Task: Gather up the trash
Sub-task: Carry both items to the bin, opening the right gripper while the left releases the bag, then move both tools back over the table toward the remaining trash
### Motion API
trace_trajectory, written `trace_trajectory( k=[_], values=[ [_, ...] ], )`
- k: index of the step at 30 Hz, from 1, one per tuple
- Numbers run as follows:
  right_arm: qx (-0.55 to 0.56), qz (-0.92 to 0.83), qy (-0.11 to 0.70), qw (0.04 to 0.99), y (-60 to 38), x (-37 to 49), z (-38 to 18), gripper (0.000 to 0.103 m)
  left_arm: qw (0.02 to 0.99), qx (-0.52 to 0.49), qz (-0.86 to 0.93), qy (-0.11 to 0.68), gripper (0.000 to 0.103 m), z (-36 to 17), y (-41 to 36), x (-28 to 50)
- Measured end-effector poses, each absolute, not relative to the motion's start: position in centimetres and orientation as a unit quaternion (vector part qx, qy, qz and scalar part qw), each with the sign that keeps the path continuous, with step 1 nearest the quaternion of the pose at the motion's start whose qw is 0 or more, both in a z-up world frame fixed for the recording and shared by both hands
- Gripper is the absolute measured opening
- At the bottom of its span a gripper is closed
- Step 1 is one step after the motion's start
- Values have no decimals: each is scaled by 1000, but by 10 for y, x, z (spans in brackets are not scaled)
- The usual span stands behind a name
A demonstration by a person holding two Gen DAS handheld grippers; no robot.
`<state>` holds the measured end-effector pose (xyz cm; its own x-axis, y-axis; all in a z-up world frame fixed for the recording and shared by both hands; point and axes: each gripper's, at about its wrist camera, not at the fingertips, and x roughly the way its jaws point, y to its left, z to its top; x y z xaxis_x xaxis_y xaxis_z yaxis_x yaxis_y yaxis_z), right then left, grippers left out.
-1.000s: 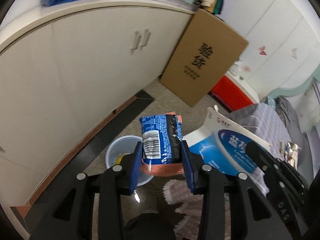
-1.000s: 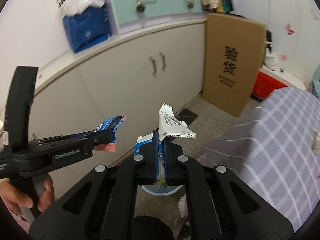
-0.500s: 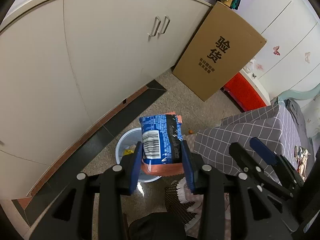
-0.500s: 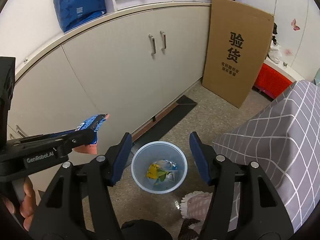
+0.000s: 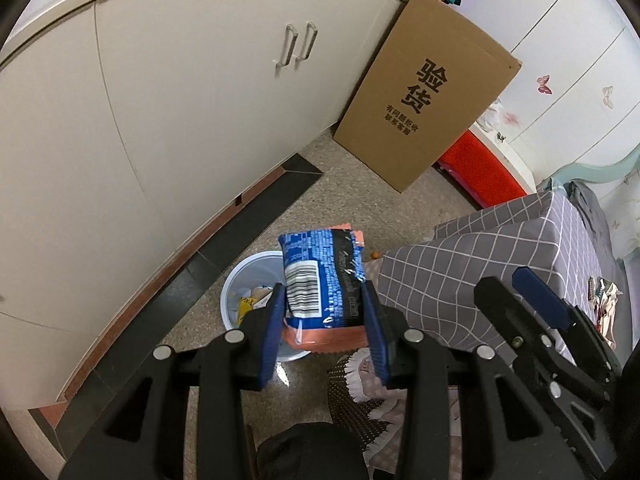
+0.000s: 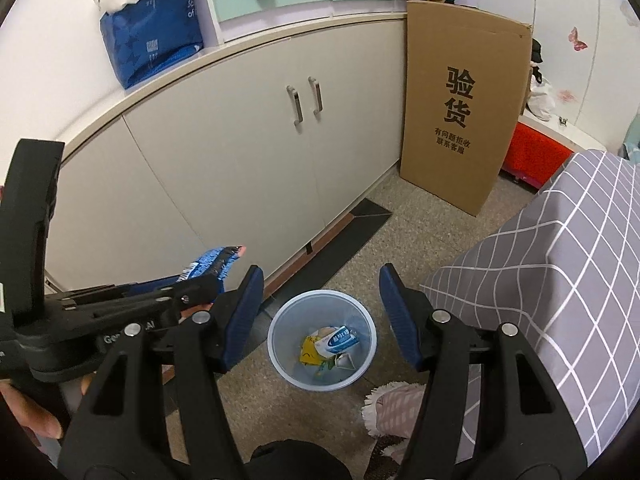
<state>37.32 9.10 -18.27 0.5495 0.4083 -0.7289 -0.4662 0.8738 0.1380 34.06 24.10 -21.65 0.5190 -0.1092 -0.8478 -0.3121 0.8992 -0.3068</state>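
Trash is half dropped: at left my left gripper clenches the blue snack packet, barcode facing me, above the pale bin so it can fall in. My right gripper, released and empty, brackets that bin. Far right, the cardboard box reads 验货.
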Motion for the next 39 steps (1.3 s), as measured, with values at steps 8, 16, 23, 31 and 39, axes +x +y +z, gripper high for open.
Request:
trace_trajectory(
  k=[8,16,23,31,39],
  values=[
    [-10,235,383,893,70,371,-167,62,849,-209,63,481,56,-208,233,351],
    [9,225,378,898,49,368,-160,65,844,-216,79,484,75,-208,230,348],
    [23,217,374,901,35,360,-154,65,856,-208,70,468,76,-189,209,334],
    [52,199,352,913,-6,342,-135,65,877,-183,47,442,76,-156,166,320],
    [91,135,328,930,-86,319,-118,71,895,-134,-17,426,76,-129,83,315]
  ],
)
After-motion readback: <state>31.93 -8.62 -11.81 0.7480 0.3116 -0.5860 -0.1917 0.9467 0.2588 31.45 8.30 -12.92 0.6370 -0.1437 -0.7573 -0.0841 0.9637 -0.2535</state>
